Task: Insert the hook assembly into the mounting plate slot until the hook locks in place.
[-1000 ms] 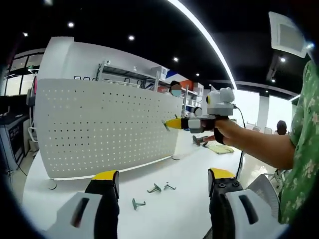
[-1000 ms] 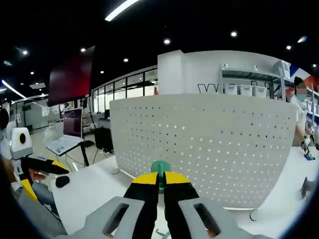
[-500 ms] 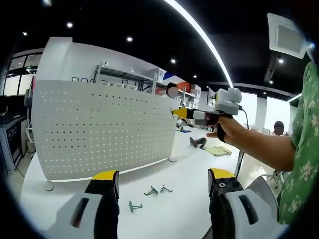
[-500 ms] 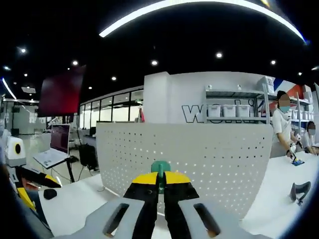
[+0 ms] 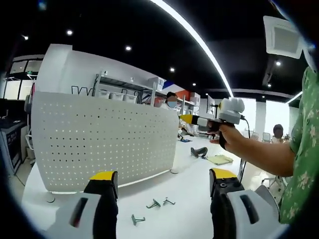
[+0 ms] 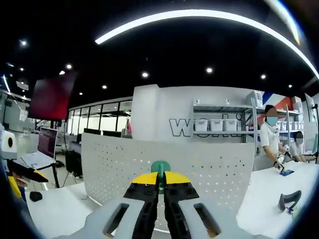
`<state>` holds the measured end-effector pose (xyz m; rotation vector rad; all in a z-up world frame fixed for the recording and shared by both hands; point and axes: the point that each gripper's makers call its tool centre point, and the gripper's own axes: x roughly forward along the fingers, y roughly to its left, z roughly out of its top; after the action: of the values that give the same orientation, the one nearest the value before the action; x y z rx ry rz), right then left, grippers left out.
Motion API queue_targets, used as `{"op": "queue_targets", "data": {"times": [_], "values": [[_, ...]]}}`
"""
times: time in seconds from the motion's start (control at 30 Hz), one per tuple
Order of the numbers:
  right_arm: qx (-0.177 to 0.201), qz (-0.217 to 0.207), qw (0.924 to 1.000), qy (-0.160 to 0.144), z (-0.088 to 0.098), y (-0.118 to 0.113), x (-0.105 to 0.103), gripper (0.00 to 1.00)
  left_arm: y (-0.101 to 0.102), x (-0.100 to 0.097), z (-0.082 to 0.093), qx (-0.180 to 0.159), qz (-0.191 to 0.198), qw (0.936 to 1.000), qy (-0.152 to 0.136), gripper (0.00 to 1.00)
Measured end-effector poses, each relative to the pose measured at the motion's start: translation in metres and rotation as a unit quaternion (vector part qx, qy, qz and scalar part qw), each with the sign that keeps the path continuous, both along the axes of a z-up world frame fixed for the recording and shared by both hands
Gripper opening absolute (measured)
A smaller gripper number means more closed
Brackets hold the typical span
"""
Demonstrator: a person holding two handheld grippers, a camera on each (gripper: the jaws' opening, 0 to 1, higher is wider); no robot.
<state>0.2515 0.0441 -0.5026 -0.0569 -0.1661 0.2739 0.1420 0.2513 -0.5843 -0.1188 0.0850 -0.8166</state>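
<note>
1. A small green hook assembly (image 6: pixel 160 167) is pinched between the closed yellow-tipped jaws of the right gripper (image 6: pixel 160 180); only its rounded green top is seen above the jaw tips in the right gripper view.
2. The hook is judged to be light and rigid, probably hard plastic or coated metal. With so small and smooth a part, a slip or twist in the jaws is possible when it is pressed home, so a hold low on its body, with the insertion end left free, is advised.
3. The mounting plate (image 5: pixel 104 134), a white perforated panel, stands upright on the white table (image 5: pixel 184 199). It is judged stiff but free-standing, so a hard push could tip or slide it.
4. In the left gripper view the right gripper (image 5: pixel 192 119) is held up near the plate's upper right corner, apart from the panel face.
5. The left gripper (image 5: pixel 162 181) is seen with its jaws spread wide and nothing between them, low over the table.
6. Spare hooks (image 5: pixel 154 204) lie loose on the table in front of the plate, clear of the path.
7. Shelving, bins and people are seen well behind the plate; a dark object (image 6: pixel 288 201) lies on the table at the far right. Nothing stands between hook and plate.
</note>
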Motion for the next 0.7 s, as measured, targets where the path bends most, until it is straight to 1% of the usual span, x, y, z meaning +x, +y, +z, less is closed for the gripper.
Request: {"op": "queue_targets", "data": {"times": [0.23,0.37,0.47,0.6,0.7], "values": [[-0.007,-0.031,0.9989,-0.033,0.013,-0.022,0.019,0.01,-0.003,0.008,0.011,-0.017,-0.001,0.9998,-0.012,0.80],[0.002,-0.042,0.9981,-0.045,0.019,-0.033,0.033,0.01,-0.006,0.012,0.015,-0.024,-0.003,0.9996,-0.015,0.81],[0.003,-0.048,0.9972,-0.057,0.024,-0.036,0.043,0.01,-0.008,0.017,0.017,-0.031,-0.002,0.9994,-0.014,0.81],[0.003,-0.049,0.9969,-0.063,0.025,-0.036,0.057,0.01,-0.009,0.021,0.019,-0.036,-0.004,0.9992,-0.016,0.82],[0.006,-0.048,0.9965,-0.068,0.026,-0.036,0.064,0.01,-0.010,0.024,0.022,-0.040,-0.006,0.9989,-0.023,0.83]]}}
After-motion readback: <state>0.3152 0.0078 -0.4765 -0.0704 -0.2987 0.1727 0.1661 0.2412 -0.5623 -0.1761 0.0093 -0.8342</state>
